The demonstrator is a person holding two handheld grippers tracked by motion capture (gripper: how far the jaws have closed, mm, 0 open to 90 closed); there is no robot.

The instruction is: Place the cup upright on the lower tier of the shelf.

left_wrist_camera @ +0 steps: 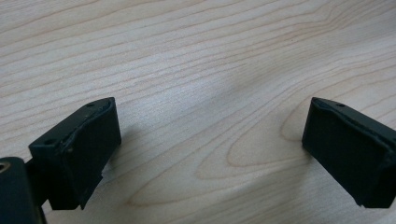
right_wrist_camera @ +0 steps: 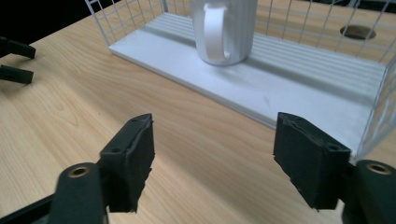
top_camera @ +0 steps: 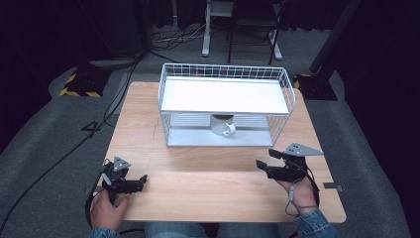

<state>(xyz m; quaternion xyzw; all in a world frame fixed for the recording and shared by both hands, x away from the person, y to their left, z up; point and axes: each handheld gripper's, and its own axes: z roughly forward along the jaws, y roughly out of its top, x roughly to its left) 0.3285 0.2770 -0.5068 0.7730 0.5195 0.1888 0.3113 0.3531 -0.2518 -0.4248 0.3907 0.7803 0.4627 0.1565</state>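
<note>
Left gripper [top_camera: 144, 179] & right gripper [top_camera: 262, 159] both wide apart, nothing held (white mug [top_camera: 224, 125] in wire rack [top_camera: 286, 94])

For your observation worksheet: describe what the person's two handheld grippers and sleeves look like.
Both the left gripper and the right gripper are black, each with two blocky flat-faced jaws and a grey three-cornered plate on top. A dark cable trails from each. Brass-coloured screw holes show near the jaws. The person wears blue denim sleeves.
</note>
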